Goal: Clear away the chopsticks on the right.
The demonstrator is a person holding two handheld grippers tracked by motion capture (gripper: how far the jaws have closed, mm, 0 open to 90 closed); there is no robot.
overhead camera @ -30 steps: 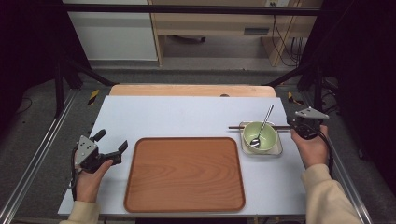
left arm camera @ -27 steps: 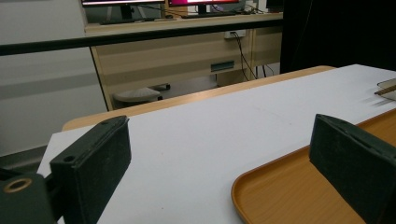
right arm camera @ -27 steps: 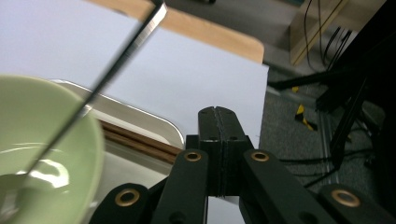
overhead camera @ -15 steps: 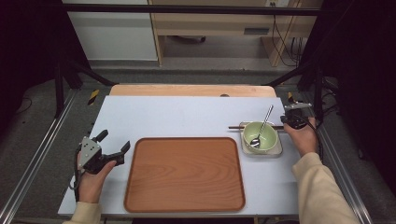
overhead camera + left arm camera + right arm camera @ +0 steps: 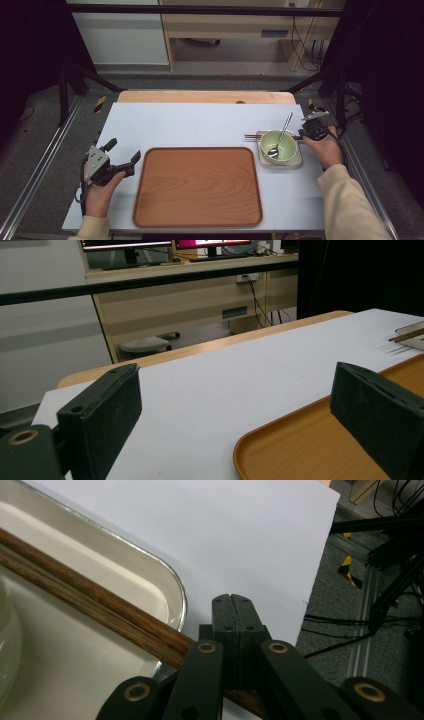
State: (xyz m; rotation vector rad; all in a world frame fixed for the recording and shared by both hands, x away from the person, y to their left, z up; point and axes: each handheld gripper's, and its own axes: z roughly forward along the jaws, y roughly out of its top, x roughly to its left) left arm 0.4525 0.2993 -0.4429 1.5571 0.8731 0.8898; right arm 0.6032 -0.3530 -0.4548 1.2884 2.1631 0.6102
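Your right gripper [image 5: 311, 131] sits at the right end of the small metal tray [image 5: 298, 161], and in the right gripper view its jaws are pressed flat together with no gap between them [image 5: 234, 625]. The brown wooden chopsticks [image 5: 95, 610] run under the gripper's linkage there, lying across the tray rim [image 5: 176, 587], but the closed jaws sit above them and you cannot tell from the pictures whether anything is pinched. In the high view the chopsticks [image 5: 251, 136] stick out past the tray's left edge, behind the green bowl [image 5: 286, 150], which stands in the tray with a metal spoon [image 5: 280, 137] leaning in it, handle pointing away from you. Your left gripper [image 5: 116, 161] is well apart from all of this, held just off the left edge of the large wooden tray [image 5: 197, 187], its jaws spread wide and gripping nothing. In the left gripper view the two black pads [image 5: 102, 415] frame the white tabletop [image 5: 240, 375] and the near corner of the wooden tray [image 5: 305, 440], with the chopstick tips [image 5: 406, 334] showing far off. The wooden tray lies bare at the middle of the table [image 5: 200, 122].
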